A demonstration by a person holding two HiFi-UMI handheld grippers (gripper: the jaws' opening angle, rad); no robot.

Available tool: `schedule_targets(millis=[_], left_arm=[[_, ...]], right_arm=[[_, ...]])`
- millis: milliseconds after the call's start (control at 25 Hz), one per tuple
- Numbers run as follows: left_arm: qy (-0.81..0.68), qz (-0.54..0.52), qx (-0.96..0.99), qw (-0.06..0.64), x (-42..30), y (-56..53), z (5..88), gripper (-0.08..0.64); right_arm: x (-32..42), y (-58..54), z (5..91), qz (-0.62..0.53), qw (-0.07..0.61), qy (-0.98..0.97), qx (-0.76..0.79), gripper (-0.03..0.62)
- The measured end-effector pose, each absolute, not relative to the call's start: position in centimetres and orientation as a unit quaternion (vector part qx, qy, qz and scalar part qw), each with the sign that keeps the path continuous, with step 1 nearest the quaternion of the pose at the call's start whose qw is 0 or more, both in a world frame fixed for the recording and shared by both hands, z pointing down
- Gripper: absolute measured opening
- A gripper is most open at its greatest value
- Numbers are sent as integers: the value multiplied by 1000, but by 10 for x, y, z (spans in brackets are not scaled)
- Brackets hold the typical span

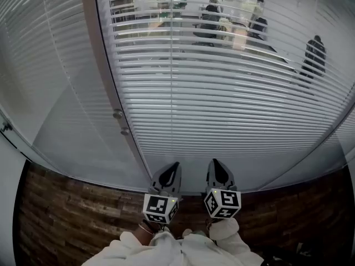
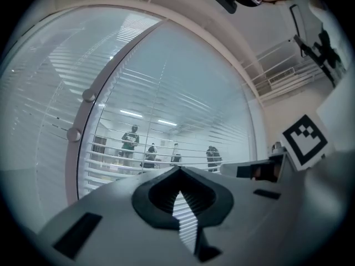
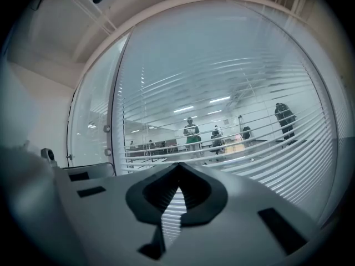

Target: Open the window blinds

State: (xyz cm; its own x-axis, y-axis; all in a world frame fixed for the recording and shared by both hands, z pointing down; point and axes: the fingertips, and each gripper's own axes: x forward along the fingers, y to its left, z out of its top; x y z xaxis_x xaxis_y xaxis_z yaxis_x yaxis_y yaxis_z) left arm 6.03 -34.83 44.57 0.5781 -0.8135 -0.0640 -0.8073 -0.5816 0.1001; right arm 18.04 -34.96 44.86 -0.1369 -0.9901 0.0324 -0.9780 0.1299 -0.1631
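Observation:
White slatted blinds (image 1: pixel 233 104) hang behind a glass wall in front of me. The upper slats are tilted apart and show a room beyond; the lower slats lie close together. Two small round knobs (image 1: pixel 117 114) sit on the grey upright frame post (image 1: pixel 105 65) left of the blinds, also seen as knobs (image 2: pixel 89 96) in the left gripper view. My left gripper (image 1: pixel 173 165) and right gripper (image 1: pixel 215 162) point side by side at the bottom of the glass, below and right of the knobs. Both are shut and hold nothing. Left gripper (image 2: pixel 180 173); right gripper (image 3: pixel 178 168).
Several people (image 1: pixel 213 15) stand or sit in the room behind the glass. A dark wooden floor (image 1: pixel 66 215) runs along the base of the wall. Another glass panel with blinds (image 1: pixel 39 54) lies left of the post. White sleeves (image 1: pixel 166 248) show at the bottom edge.

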Motion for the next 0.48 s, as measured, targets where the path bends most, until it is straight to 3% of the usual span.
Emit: schedule_targets(millis=[480], left_arm=[[-458,-52,886,41,61,-357,439,0]], right_arm=[[179,-360,438,-70,43,751,-656,11]])
